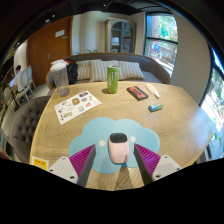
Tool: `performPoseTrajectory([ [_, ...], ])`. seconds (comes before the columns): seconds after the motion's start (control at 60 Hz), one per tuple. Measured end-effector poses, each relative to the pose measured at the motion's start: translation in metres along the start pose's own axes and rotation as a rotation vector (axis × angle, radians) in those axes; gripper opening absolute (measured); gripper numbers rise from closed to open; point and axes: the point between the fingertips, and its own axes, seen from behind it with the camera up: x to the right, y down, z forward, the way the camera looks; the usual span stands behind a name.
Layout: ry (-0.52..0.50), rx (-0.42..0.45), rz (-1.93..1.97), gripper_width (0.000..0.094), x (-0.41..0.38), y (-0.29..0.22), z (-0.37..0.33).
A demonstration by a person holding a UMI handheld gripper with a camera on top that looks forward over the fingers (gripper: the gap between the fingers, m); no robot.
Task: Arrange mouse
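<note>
A white mouse with a dark top (118, 147) lies on a light-blue cloud-shaped mouse mat (100, 134) on the round wooden table (170, 120). My gripper (116, 157) has its fingers spread wide, with the magenta pads (84, 158) on either side. The mouse stands between the fingertips with a gap on each side, resting on the mat.
Beyond the mat stand a green can (113, 79), a grey jug (59, 75), a sticker sheet (77, 105), a red-and-black box (137, 92), a marker (154, 92) and a small teal thing (154, 106). A yellow note (40, 162) lies near the left finger. A bench and windows lie behind.
</note>
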Motion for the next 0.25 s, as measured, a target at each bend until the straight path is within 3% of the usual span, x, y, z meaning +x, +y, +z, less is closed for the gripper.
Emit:
performPoseTrajectory([
  [0.25, 0.068, 0.019, 0.141, 0.0833, -0.079, 0.018, -0.087],
])
